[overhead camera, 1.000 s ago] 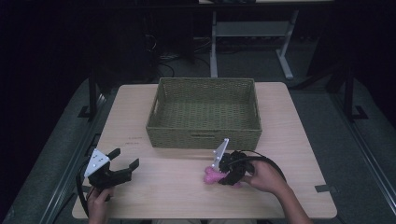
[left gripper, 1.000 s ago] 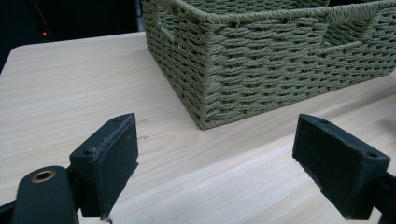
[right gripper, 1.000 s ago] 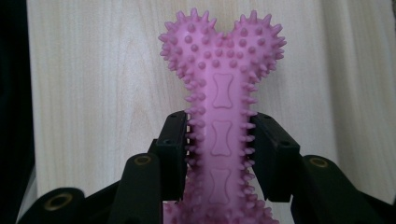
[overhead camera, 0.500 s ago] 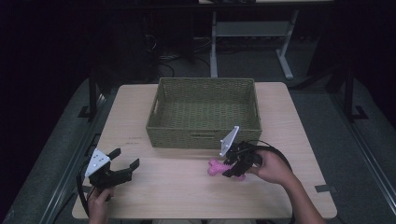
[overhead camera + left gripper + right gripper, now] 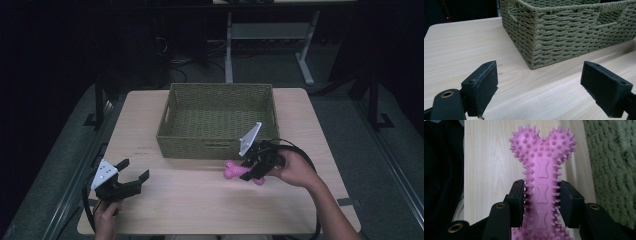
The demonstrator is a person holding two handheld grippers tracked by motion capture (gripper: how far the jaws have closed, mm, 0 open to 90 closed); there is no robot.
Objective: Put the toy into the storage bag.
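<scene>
A pink spiky bone-shaped toy (image 5: 234, 171) (image 5: 541, 173) hangs just above the table in front of the basket, with my right gripper (image 5: 250, 170) (image 5: 541, 202) shut on its shaft. Both pads press the toy's sides in the right gripper view. The green woven basket (image 5: 220, 142) (image 5: 564, 32) stands at the table's middle back. My left gripper (image 5: 134, 172) (image 5: 540, 90) rests low at the front left corner, jaws open and nothing between them, facing the basket's near corner.
The light wooden table (image 5: 190, 200) has free room between the two hands. A person's right hand (image 5: 295, 170) holds the gripper; a black cable loops behind it. Dark floor and a desk frame (image 5: 270, 35) lie beyond the table.
The right gripper has risen with the pink toy and moved right and toward the basket's front wall. The left gripper has stayed where it was.
</scene>
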